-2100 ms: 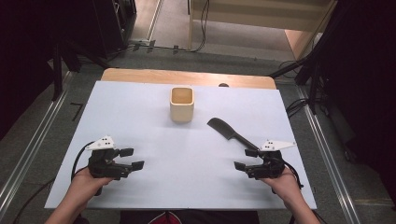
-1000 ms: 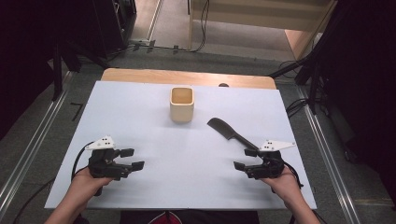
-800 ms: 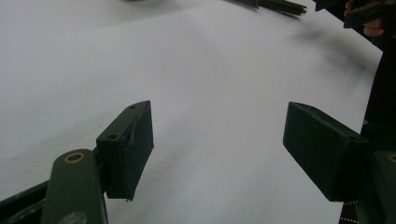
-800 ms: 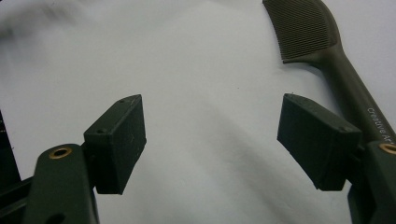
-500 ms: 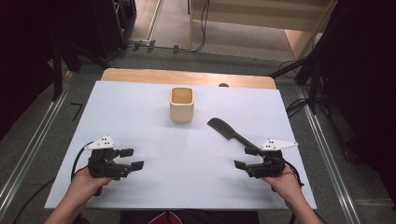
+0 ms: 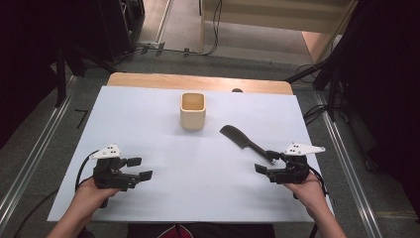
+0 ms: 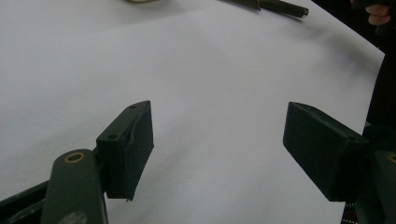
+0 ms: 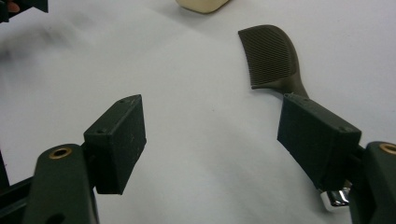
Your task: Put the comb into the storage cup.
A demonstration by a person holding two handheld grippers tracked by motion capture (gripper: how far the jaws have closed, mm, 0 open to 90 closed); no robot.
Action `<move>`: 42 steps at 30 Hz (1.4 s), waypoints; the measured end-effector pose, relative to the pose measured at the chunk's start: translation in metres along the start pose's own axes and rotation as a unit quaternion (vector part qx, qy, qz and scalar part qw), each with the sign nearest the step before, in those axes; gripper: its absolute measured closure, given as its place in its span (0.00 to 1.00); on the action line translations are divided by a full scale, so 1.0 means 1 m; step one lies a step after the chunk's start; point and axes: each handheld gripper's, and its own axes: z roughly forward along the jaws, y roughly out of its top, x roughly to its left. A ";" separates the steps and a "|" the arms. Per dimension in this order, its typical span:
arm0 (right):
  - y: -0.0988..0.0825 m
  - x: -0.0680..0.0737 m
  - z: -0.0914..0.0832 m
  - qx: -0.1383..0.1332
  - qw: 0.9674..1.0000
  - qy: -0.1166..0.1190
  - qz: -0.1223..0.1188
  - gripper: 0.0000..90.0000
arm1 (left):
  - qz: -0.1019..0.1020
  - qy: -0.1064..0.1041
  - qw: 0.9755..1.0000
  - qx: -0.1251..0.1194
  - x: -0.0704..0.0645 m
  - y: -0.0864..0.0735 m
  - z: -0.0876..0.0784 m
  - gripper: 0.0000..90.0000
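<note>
Two tools rest on my counter (image 6: 148,114) from above: left tool (image 6: 140,168) wide, right tool (image 6: 267,162) wide, touching the comb (image 6: 241,138) handle. My right gripper view puts the comb (image 8: 273,58) just beyond one jaw.

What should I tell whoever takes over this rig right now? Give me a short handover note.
Left claw: open, holding nothing, low over the white sheet at the near left.
Right claw: open, holding nothing, at the near right, right by the handle end of the dark comb.
The comb lies flat on the sheet, head pointing toward the beige cup, apart from it. The cup stands upright at centre back, and looks empty.
Done: nothing grasped.
Left, as a guess: close the right claw on the comb's handle and probably carry it to the cup.
</note>
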 end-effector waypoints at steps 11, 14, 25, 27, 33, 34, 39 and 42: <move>0.005 -0.010 -0.002 -0.001 1.000 -0.006 0.005 0.24 | 0.003 0.002 1.000 0.003 0.000 0.000 0.001 0.28; 0.010 -0.012 -0.002 0.000 1.000 -0.008 0.004 0.24 | 0.003 0.005 1.000 0.002 0.000 0.000 0.001 0.28; 0.022 -0.029 0.002 0.008 1.000 -0.020 0.008 0.24 | 0.004 0.006 1.000 0.000 0.000 0.001 0.001 0.28; 0.024 -0.033 0.002 0.008 1.000 -0.024 0.011 0.24 | 0.003 0.005 1.000 0.000 0.000 0.001 0.001 0.28; 0.029 -0.042 0.003 0.013 0.999 -0.029 0.011 0.24 | 0.004 0.005 1.000 0.001 0.000 0.001 0.001 0.28; 0.029 -0.042 0.003 0.013 0.999 -0.029 0.011 0.24 | 0.004 0.005 1.000 0.001 0.000 0.001 0.001 0.28; 0.036 -0.048 0.008 0.014 1.000 -0.023 0.008 0.24 | 0.004 0.005 1.000 0.001 0.000 0.001 0.002 0.28; 0.040 -0.049 0.009 0.017 1.000 -0.023 0.006 0.24 | 0.004 0.005 1.000 0.001 0.000 0.001 0.002 0.28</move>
